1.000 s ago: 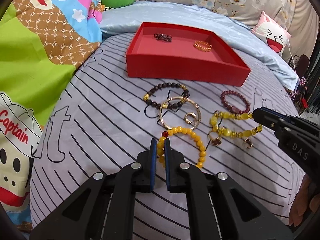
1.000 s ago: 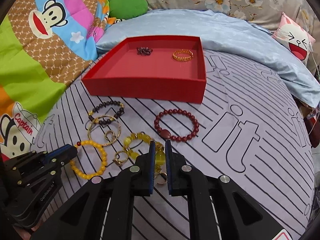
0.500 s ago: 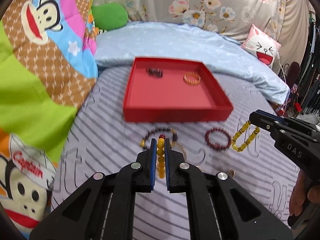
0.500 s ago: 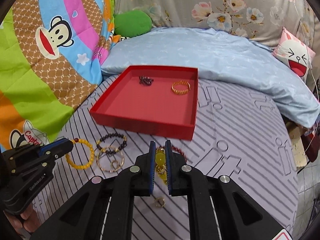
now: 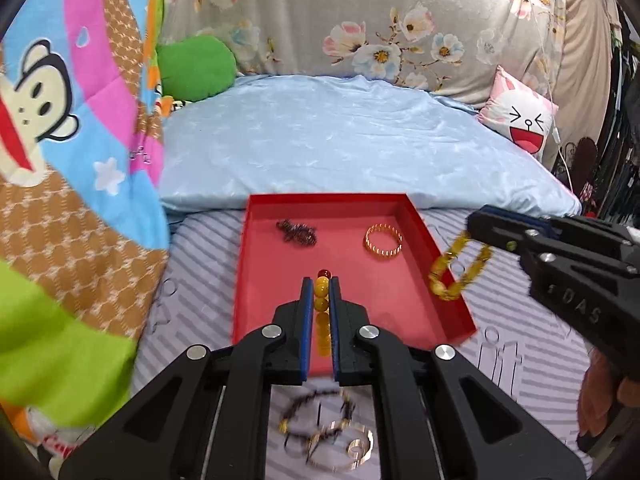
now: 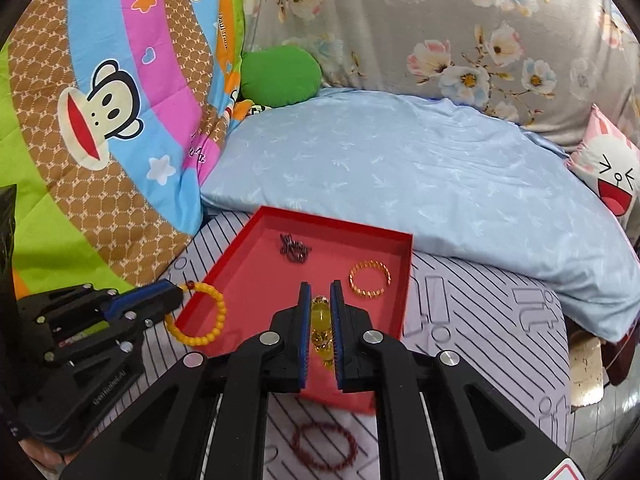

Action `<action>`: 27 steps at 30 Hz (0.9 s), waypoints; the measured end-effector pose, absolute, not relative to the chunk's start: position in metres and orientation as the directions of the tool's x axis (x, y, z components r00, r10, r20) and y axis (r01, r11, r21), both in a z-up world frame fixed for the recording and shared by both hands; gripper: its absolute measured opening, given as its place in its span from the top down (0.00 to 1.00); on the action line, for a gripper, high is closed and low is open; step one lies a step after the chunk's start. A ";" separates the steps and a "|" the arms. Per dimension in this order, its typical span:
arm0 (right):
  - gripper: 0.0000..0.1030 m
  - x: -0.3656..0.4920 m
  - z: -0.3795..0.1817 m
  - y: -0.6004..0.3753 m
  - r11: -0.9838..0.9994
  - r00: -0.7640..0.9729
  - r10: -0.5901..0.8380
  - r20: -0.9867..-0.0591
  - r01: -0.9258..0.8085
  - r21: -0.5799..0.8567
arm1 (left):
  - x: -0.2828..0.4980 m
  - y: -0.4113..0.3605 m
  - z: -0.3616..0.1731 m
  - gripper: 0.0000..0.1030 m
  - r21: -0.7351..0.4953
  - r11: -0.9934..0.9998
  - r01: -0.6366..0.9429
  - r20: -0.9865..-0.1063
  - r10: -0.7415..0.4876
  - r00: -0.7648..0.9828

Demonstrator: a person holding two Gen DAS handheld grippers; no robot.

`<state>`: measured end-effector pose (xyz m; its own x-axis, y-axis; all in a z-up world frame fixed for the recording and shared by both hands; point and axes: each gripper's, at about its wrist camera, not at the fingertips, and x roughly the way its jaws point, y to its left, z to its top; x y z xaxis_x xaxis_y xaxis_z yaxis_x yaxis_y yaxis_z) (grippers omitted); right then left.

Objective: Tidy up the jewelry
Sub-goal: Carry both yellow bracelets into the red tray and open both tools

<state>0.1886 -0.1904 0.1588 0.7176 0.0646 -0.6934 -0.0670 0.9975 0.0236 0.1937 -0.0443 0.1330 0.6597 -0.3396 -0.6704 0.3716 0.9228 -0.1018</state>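
1. Left gripper (image 5: 321, 292): jaws clamped on an opaque yellow bead bracelet (image 5: 321, 312). The strand hangs between the blue pads; one red bead shows just past the fingertips.
2. Right gripper (image 6: 320, 300): jaws clamped on a translucent yellow bead bracelet (image 6: 321, 332), which dangles below the pads.
3. Red tray (image 5: 256, 280) lies on the striped bed sheet (image 5: 200, 272), ahead of and beneath both grippers. In the right wrist view, the left gripper's bracelet hangs over the tray's near-left corner.
4. Tray contents, beyond the fingertips: a dark bead bracelet (image 5: 297, 233) bunched at far left, a gold bangle (image 5: 383, 241) at far right, well apart.
5. Behind the left gripper, on the sheet: a dark bead bracelet with gold spacers (image 5: 316, 416) overlapping a gold hoop (image 5: 352, 452); blurred.
6. Behind the right gripper, on the sheet: a dark red bead bracelet (image 6: 324, 450).
7. Past the tray: pale blue pillow (image 5: 340, 140).
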 end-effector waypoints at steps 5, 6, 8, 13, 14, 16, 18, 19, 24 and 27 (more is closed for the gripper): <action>0.91 0.226 0.132 -0.195 0.994 0.669 0.110 -0.735 -0.072 0.083 | 0.235 -0.055 0.112 0.93 -0.129 0.917 0.378 -0.698 -0.355 0.622; 0.91 0.234 0.122 -0.196 0.993 0.652 0.121 -0.749 -0.072 0.097 | 0.242 -0.058 0.107 0.93 -0.128 0.917 0.377 -0.707 -0.351 0.614; 0.91 0.246 0.106 -0.198 0.991 0.622 0.133 -0.772 -0.070 0.114 | 0.256 -0.061 0.096 0.93 -0.130 0.919 0.372 -0.724 -0.344 0.598; 0.91 0.268 0.066 -0.202 0.997 0.564 0.077 -0.823 -0.047 0.062 | 0.279 -0.067 0.069 0.93 -0.114 0.927 0.357 -0.760 -0.313 0.569; 0.91 0.271 0.060 -0.204 0.998 0.556 0.062 -0.829 -0.041 0.047 | 0.282 -0.068 0.065 0.93 -0.113 0.928 0.354 -0.766 -0.308 0.565; 0.91 0.275 0.054 -0.208 0.999 0.552 0.032 -0.834 -0.030 0.018 | 0.287 -0.068 0.059 0.93 -0.108 0.931 0.350 -0.773 -0.300 0.559; 0.91 0.279 0.050 -0.213 1.000 0.552 -0.003 -0.834 -0.016 -0.014 | 0.291 -0.068 0.053 0.93 -0.101 0.933 0.345 -0.778 -0.290 0.558; 0.91 0.282 0.050 -0.215 1.000 0.552 -0.009 -0.834 -0.010 -0.017 | 0.293 -0.068 0.051 0.93 -0.098 0.936 0.339 -0.779 -0.284 0.559; 0.77 0.282 0.057 -0.229 1.000 0.579 -0.024 -0.815 0.030 -0.008 | 0.298 -0.064 0.053 0.88 -0.106 0.946 0.306 -0.762 -0.275 0.586; 0.62 0.275 0.066 -0.233 0.999 0.604 -0.024 -0.797 0.042 0.002 | 0.297 -0.060 0.058 0.65 -0.107 0.952 0.288 -0.749 -0.267 0.606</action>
